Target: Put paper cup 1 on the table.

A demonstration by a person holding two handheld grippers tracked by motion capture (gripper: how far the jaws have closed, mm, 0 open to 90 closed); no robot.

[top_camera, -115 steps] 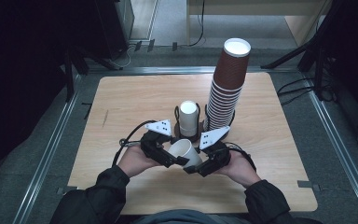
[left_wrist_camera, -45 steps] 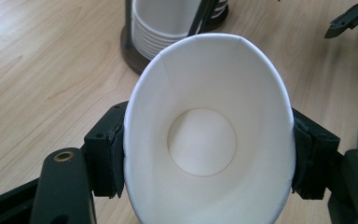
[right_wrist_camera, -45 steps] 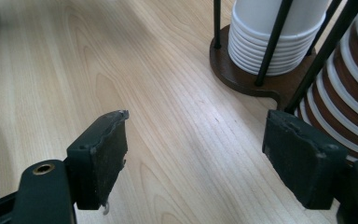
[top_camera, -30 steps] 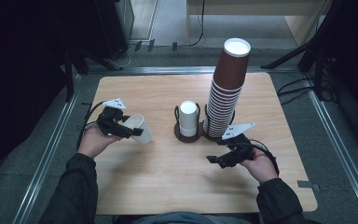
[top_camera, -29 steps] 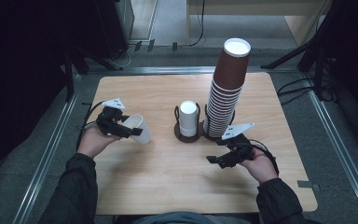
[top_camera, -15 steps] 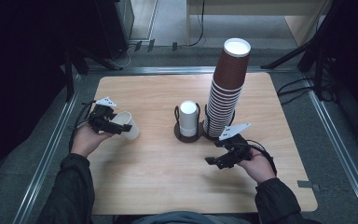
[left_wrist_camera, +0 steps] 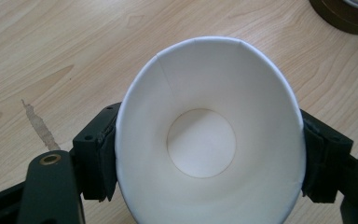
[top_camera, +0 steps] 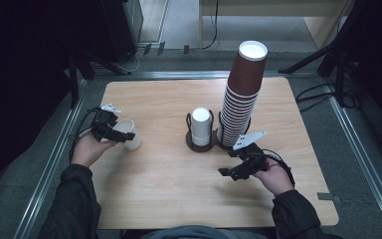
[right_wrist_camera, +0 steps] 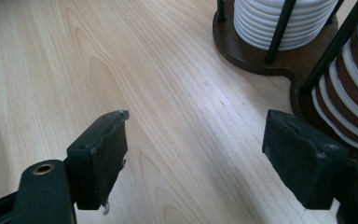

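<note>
Left tool clamped on 1 white paper cup at bench left edge, right tool jaws apart w/ nothing between, near 2 cup stacks: tall brown stack, short white stack, 1 holder

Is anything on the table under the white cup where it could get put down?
Nothing visible is in the way. The left tool is shut on the white paper cup near the table's left edge, with bare wood around it. The cup holder stands farther right, apart from it.

White paper cup (empty), clamped sideways
</note>
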